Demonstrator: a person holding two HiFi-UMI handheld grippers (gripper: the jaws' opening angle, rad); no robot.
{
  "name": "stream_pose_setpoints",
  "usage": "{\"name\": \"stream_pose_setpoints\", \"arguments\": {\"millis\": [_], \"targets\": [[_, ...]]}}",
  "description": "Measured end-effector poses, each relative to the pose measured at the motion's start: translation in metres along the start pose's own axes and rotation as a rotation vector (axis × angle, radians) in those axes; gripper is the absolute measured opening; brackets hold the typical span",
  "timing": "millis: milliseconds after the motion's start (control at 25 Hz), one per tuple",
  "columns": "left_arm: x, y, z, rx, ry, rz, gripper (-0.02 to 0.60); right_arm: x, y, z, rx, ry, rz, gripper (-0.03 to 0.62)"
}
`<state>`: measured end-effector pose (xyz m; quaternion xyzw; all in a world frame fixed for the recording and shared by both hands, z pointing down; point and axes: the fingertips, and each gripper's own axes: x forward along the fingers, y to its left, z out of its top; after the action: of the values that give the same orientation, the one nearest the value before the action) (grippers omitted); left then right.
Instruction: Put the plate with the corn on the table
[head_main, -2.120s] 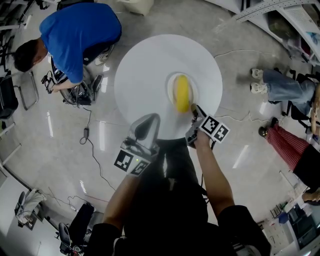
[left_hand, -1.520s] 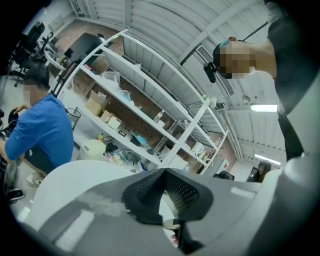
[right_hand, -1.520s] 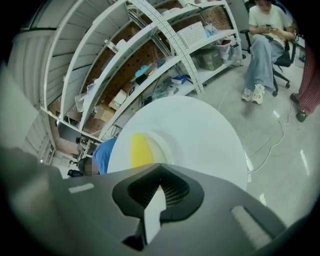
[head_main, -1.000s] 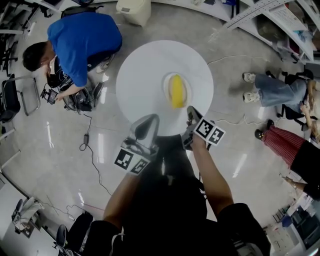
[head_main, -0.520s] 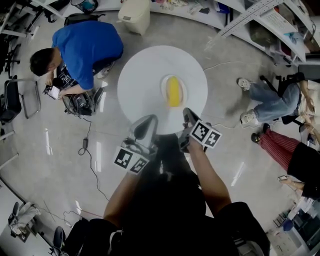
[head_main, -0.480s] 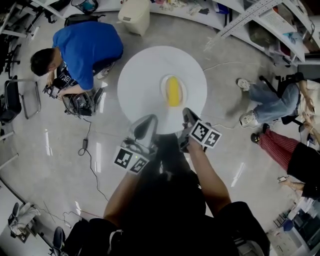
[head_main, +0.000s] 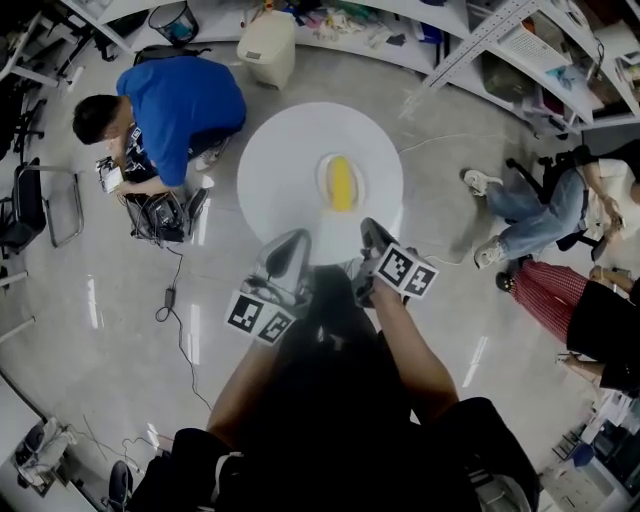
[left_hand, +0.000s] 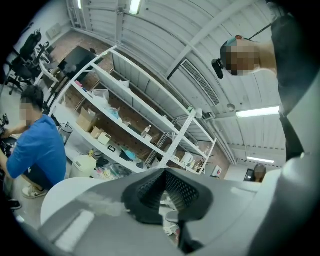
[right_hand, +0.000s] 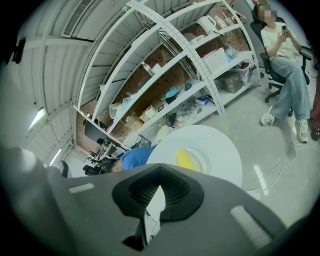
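A yellow corn cob (head_main: 341, 183) lies on a small white plate (head_main: 322, 186), which rests on the round white table (head_main: 280, 170), a little right of its middle. Both grippers hang back at the table's near edge, apart from the plate. My left gripper (head_main: 289, 252) is shut and empty. My right gripper (head_main: 368, 236) is shut too, with nothing between its pads. The right gripper view looks over its closed jaws (right_hand: 159, 192) at the corn (right_hand: 185, 159), the plate (right_hand: 200, 162) and the table (right_hand: 225, 155). The left gripper view (left_hand: 165, 195) points up at shelves.
A person in a blue shirt (head_main: 180, 100) crouches left of the table beside gear (head_main: 160, 210) and a floor cable (head_main: 175, 290). Seated people (head_main: 540, 200) are at the right. A cream bin (head_main: 265, 45) and shelving (head_main: 400, 25) stand beyond the table.
The right gripper has drawn back from the plate toward my body, staying shut. The table and plate look smaller and farther off. The plate with the corn stays put on the table.
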<state>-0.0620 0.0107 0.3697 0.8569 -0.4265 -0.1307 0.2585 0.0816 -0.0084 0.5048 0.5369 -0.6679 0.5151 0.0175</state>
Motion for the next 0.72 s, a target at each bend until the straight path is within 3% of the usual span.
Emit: {"name": "stream_pose_setpoints", "arguments": {"millis": [720], "targets": [[-0.014,-0.034,0.028,0.051,-0.026,-0.076,0.005,-0.048,0.051,0.005,-0.104,-0.075,0.070,0.009]]}}
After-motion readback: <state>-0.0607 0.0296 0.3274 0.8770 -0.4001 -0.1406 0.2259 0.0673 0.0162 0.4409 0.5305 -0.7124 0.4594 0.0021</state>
